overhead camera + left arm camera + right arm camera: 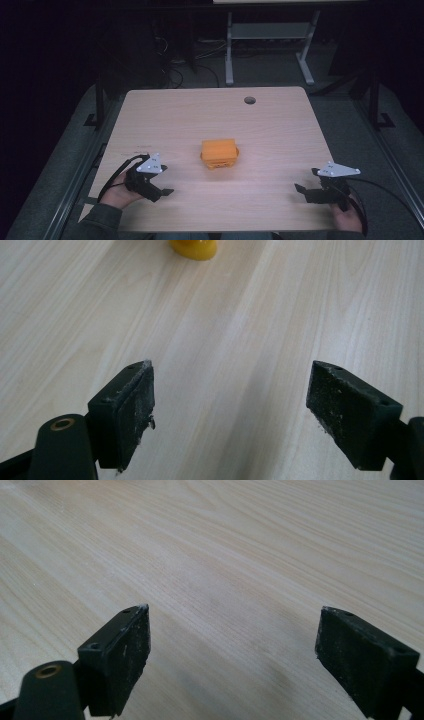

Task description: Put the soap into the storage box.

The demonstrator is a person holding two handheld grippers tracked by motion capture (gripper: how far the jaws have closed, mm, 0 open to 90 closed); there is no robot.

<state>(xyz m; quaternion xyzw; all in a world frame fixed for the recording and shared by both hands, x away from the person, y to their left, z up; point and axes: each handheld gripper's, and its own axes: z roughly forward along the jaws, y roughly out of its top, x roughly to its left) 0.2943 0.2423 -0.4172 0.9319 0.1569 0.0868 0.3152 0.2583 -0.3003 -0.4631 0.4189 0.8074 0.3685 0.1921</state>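
An orange box-shaped object (219, 153) sits near the middle of the wooden table (280, 125); its lower edge (194, 248) peeks in at the top of the left gripper view. My left gripper (164, 192) rests low over the table's front left, held by a hand, and stands open (230, 405) with bare wood between its pads. My right gripper (301, 192) hovers at the front right, also open (232, 652) and holding nothing. Both point inward toward the orange object but stay well apart from it.
A round cable hole (249, 100) is cut into the table near its far edge. Behind the table stands a white-legged desk frame (229, 50) with cables on the dark floor. Cables trail from both grippers.
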